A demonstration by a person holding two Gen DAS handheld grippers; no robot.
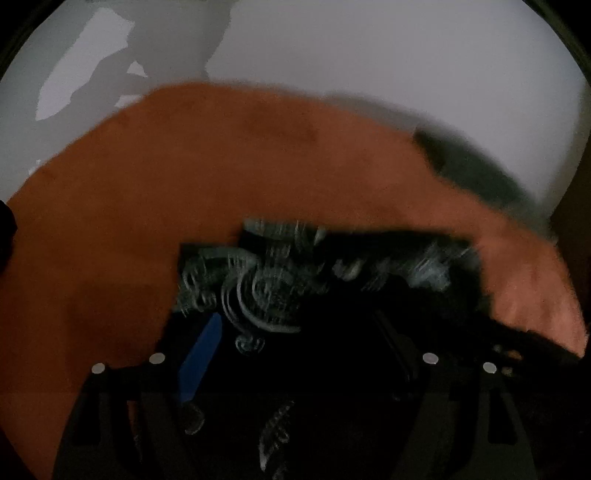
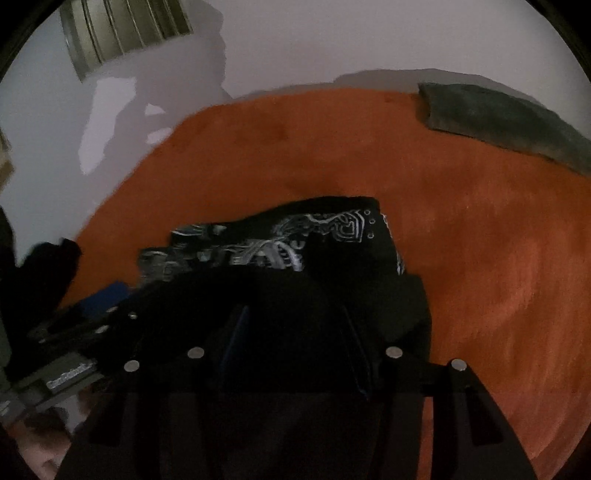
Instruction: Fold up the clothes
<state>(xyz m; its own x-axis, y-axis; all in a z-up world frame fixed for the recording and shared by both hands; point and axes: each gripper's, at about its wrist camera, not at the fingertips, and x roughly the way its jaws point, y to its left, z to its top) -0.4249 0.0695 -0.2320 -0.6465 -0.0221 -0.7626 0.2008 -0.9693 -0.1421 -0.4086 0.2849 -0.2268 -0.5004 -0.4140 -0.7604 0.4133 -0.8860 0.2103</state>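
A black garment with a white swirling print (image 1: 280, 280) lies bunched on an orange blanket (image 1: 184, 166). It also shows in the right wrist view (image 2: 325, 236). My left gripper (image 1: 291, 332) reaches into the garment; its blue left finger (image 1: 201, 354) shows, the right one is lost in the black cloth. The view is blurred. My right gripper (image 2: 295, 325) is over the garment, its dark fingers (image 2: 236, 339) close together with black cloth between them. The left gripper's body (image 2: 85, 332) shows at the lower left of the right wrist view.
A dark grey-green folded cloth (image 2: 509, 122) lies on the far right of the orange blanket (image 2: 480, 240); it shows blurred in the left wrist view (image 1: 476, 170). A white wall (image 2: 332, 44) stands behind. A ribbed radiator (image 2: 122, 29) hangs at upper left.
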